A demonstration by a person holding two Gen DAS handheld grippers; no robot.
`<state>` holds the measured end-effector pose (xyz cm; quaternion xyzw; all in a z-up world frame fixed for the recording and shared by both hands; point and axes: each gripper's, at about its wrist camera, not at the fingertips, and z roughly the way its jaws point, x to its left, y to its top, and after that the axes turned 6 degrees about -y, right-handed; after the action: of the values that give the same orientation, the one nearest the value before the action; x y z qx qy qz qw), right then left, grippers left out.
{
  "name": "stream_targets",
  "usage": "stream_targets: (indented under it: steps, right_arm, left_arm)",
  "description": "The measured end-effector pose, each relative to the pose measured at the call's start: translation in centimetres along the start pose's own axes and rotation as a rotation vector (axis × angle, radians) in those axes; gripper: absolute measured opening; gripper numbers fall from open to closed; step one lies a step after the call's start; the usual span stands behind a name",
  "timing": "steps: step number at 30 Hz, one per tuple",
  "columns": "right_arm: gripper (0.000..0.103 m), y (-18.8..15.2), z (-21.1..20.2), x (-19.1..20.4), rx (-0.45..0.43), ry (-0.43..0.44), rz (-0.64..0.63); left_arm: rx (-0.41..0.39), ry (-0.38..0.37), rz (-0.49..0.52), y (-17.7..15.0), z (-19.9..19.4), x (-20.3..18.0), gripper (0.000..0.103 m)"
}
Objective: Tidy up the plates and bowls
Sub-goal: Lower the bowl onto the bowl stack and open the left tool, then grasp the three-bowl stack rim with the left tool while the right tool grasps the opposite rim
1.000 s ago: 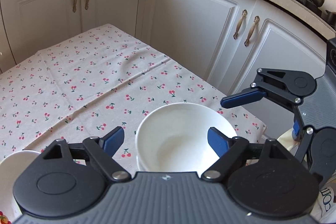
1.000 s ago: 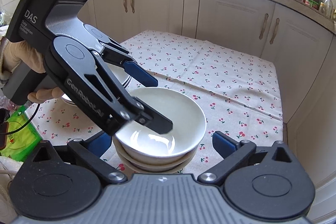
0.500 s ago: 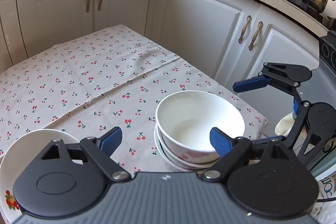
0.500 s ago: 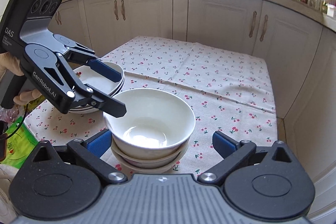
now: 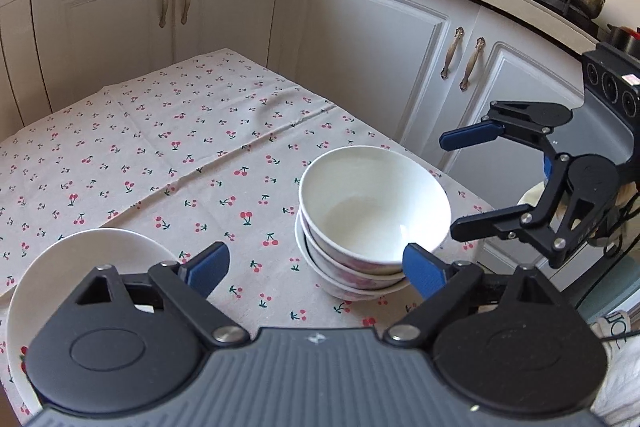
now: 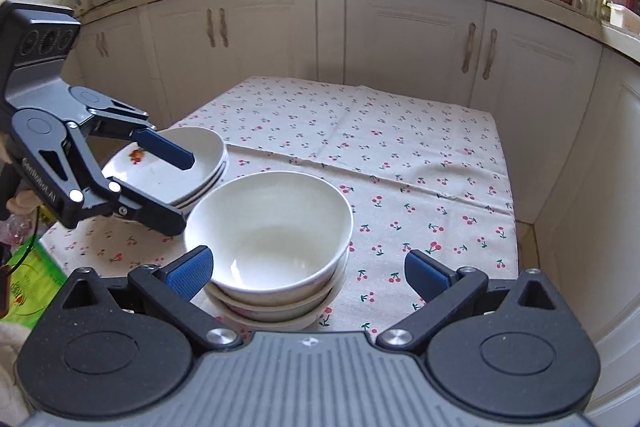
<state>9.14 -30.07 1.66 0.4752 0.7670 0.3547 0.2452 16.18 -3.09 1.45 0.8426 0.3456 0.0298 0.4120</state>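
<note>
A: What do I look at first, on the left?

B: The plates (image 6: pixel 168 175). They sit in a pile on the cloth (image 6: pixel 400 155), just beside the bowls (image 6: pixel 272 239). The left gripper (image 6: pixel 182 193) hangs over the space between the two piles. Its jaws are opening and nothing is between them.

A: So the bowl is let go?

B: It looks that way. The top bowl sits inside the ones under it. To do this well, I think the left gripper should pull away slowly and not bump the rim, or the pile could tip.

A: And on the right?

B: The right gripper (image 6: pixel 306 269) has wide jaws. Its left finger is right next to the bowls, but I see no squeeze. It should stay still till the other one is clear.

A: What can't we see?

B: How many plates there are. The left gripper covers part of them. The bottom bowl is partly hidden too, so I cannot tell if the pile sits flat.
</note>
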Motion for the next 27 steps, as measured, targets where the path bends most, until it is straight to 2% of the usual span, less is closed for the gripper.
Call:
stream_targets:
  steps: [3, 8, 12, 16, 21, 27]
  right_arm:
    - [0.103, -0.6, -0.1, 0.1, 0.021, 0.026, -0.042]
    - [0.103, -2.1, 2.1, 1.2, 0.116, 0.056, -0.122]
    - [0.103, -3.0, 4.4, 2.0, 0.174, 0.048, -0.195]
    - [0.103, -3.2, 6.2, 2.2, 0.192, 0.059, -0.233]
    - [0.103, -2.6, 7.2, 1.7, 0.187, 0.072, -0.278]
    - [0.101, -1.8, 7.7, 1.2, 0.197, 0.138, -0.336]
  left_arm:
    - [0.032, -0.012, 0.01, -0.5, 0.0, 0.3, 0.096]
    - [0.126, -0.056, 0.033, -1.3, 1.9, 0.4, 0.096]
    - [0.172, -0.055, 0.119, -1.6, 4.0, -0.4, 0.096]
    - [0.213, -0.055, 0.223, -1.6, 6.0, -1.1, 0.096]
    - [0.253, -0.086, 0.289, -1.6, 7.9, -1.1, 0.094]
    - [0.259, -0.127, 0.348, -1.3, 8.6, -0.4, 0.092]
